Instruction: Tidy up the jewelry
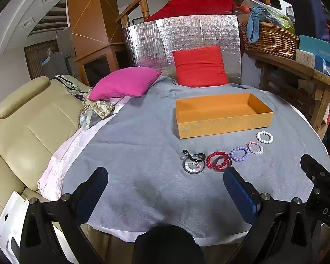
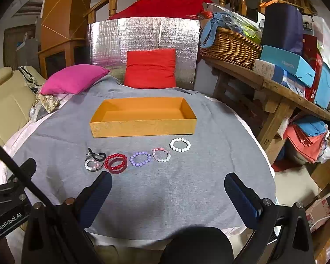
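Observation:
An empty orange box (image 1: 222, 123) (image 2: 143, 127) sits on the grey cloth. In front of it lies a row of bracelets: white beads (image 1: 264, 137) (image 2: 180, 145), pink-white beads (image 1: 255, 147) (image 2: 161, 154), purple beads (image 1: 239, 153) (image 2: 140, 158), red beads on a red bangle (image 1: 219, 161) (image 2: 116, 162), and a black-and-clear cluster (image 1: 192, 162) (image 2: 94, 160). My left gripper (image 1: 165, 180) is open and empty, near the front edge, just short of the row. My right gripper (image 2: 168, 187) is open and empty, just short of the row.
A pink cushion (image 1: 125, 85) and a red cushion (image 1: 200, 66) lie behind the box, before a silver foil panel (image 1: 182, 35). A beige sofa (image 1: 22, 127) is at left. A wooden bench with a wicker basket (image 2: 228, 44) and boxes stands at right.

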Demonstrator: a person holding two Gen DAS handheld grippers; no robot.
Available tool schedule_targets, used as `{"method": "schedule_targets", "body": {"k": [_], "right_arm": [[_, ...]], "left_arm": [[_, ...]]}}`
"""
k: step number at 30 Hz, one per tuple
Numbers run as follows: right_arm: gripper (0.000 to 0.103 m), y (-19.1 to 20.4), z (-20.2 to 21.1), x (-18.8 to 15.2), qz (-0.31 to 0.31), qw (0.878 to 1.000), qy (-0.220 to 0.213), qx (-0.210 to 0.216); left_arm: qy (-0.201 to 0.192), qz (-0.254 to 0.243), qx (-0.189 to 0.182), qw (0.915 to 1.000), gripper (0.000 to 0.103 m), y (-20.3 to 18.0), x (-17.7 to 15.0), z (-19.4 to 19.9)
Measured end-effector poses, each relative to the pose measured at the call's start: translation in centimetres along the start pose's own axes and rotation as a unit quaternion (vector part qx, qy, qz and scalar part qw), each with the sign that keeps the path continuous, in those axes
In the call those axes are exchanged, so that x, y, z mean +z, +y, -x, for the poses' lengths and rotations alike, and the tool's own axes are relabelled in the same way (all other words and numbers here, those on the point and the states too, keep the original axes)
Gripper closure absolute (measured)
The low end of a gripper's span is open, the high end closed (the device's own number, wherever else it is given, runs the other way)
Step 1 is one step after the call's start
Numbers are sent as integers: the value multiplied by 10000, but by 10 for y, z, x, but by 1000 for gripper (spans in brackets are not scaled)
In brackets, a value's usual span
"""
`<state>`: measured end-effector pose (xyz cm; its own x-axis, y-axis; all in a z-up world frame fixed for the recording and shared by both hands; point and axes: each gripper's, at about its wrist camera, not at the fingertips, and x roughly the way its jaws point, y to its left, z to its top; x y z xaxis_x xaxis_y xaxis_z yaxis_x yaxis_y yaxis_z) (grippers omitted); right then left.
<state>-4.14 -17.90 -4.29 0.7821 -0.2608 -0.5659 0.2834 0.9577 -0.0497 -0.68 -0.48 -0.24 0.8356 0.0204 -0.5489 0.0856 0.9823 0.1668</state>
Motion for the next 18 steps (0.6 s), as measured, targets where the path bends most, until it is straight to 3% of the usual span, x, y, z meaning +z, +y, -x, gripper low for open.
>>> {"method": "schedule_targets", "body": {"k": [18], "right_arm": [[0,-2,-21,5,-22,9996,238,130]], "left_arm": [[229,-65,25,9997,0,6,5,-26]]}}
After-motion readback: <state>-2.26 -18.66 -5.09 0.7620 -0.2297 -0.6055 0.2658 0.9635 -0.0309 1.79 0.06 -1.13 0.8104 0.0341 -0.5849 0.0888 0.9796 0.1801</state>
